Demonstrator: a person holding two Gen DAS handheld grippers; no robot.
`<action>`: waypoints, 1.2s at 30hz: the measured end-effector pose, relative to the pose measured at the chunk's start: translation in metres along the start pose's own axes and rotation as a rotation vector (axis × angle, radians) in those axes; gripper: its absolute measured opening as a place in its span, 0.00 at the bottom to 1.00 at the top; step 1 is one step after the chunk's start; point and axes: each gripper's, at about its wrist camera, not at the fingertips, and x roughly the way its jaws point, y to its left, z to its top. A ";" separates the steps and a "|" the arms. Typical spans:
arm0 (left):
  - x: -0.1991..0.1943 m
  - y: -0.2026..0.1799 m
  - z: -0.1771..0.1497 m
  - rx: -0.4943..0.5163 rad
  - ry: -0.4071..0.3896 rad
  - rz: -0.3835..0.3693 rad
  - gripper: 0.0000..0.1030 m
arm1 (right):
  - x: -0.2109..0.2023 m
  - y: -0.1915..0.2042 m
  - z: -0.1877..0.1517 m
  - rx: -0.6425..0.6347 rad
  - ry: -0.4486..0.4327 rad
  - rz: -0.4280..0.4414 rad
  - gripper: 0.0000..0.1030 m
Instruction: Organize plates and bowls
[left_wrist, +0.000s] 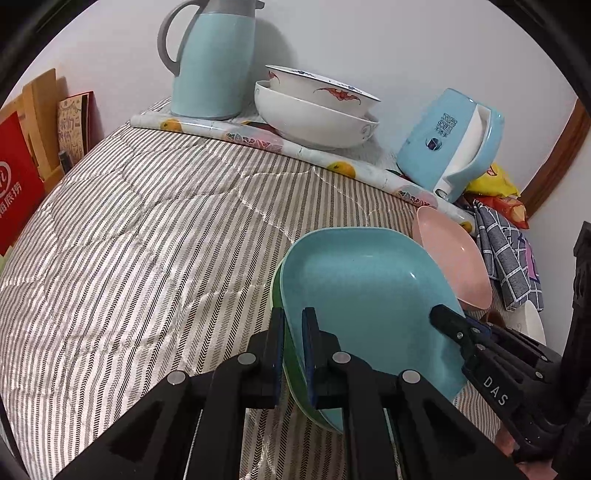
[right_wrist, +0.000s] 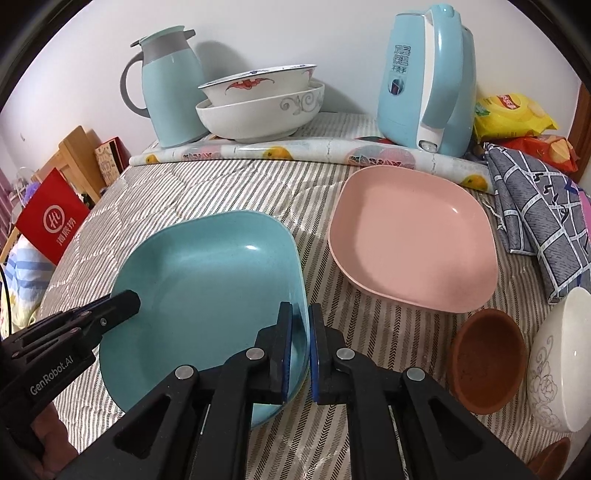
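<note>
My left gripper (left_wrist: 293, 354) is clamped on the near-left rim of the blue plate (right_wrist: 207, 295), with a green plate (left_wrist: 291, 373) visible directly beneath that rim. My right gripper (right_wrist: 300, 350) is clamped on the opposite rim. The plate sits low over the striped quilt (left_wrist: 147, 240). Keep both rims level and lower evenly before any release. Beyond it lies the pink plate (right_wrist: 413, 236), apart; farther back, two stacked white bowls (right_wrist: 258, 107) stand beside the thermos jug (right_wrist: 166, 85).
</note>
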 end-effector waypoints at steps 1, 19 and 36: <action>0.000 0.000 -0.001 0.000 -0.001 -0.003 0.10 | 0.001 0.000 0.000 -0.005 0.005 -0.003 0.09; -0.030 -0.018 0.003 0.028 -0.031 0.043 0.48 | -0.042 -0.026 -0.003 0.054 -0.055 -0.003 0.34; -0.039 -0.084 0.021 0.090 -0.059 0.017 0.48 | -0.096 -0.110 0.003 0.182 -0.137 -0.105 0.62</action>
